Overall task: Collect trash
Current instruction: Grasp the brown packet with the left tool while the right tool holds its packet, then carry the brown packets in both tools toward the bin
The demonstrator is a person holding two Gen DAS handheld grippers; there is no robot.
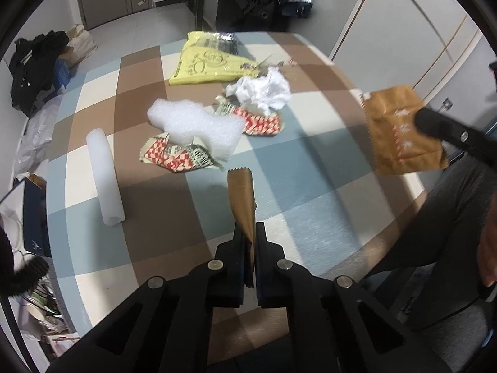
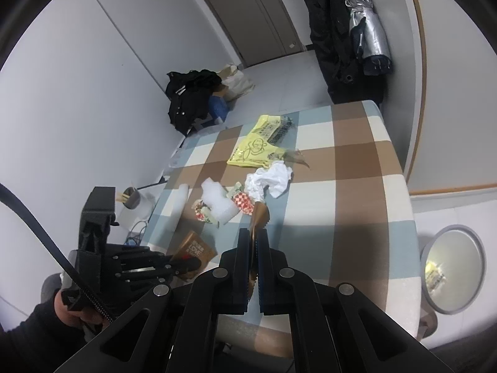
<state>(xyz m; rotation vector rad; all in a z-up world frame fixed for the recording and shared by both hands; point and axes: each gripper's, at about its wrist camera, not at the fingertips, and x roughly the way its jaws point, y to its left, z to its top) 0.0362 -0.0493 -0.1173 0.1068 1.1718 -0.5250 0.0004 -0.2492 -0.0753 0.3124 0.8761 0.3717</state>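
Note:
My left gripper [image 1: 250, 233] is shut on a brown foil wrapper [image 1: 242, 199], held edge-on above the checked table [image 1: 310, 168]. My right gripper [image 2: 254, 242] is shut on a second brown wrapper [image 2: 259, 217]; that wrapper also shows in the left wrist view [image 1: 400, 130], held off the table's right side. The left gripper with its brown wrapper [image 2: 195, 250] shows in the right wrist view. On the table lie a crumpled white tissue [image 1: 264, 90], white foam pieces [image 1: 198, 124], red-checked wrappers [image 1: 174, 155], a foam tube [image 1: 104, 174] and a yellow bag [image 1: 205, 62].
A grey round bin [image 2: 450, 267] with some trash inside stands on the floor to the right of the table. Dark clothes and bags [image 2: 192, 96] lie on the floor by the far wall. Coats [image 2: 335, 31] hang beyond the table.

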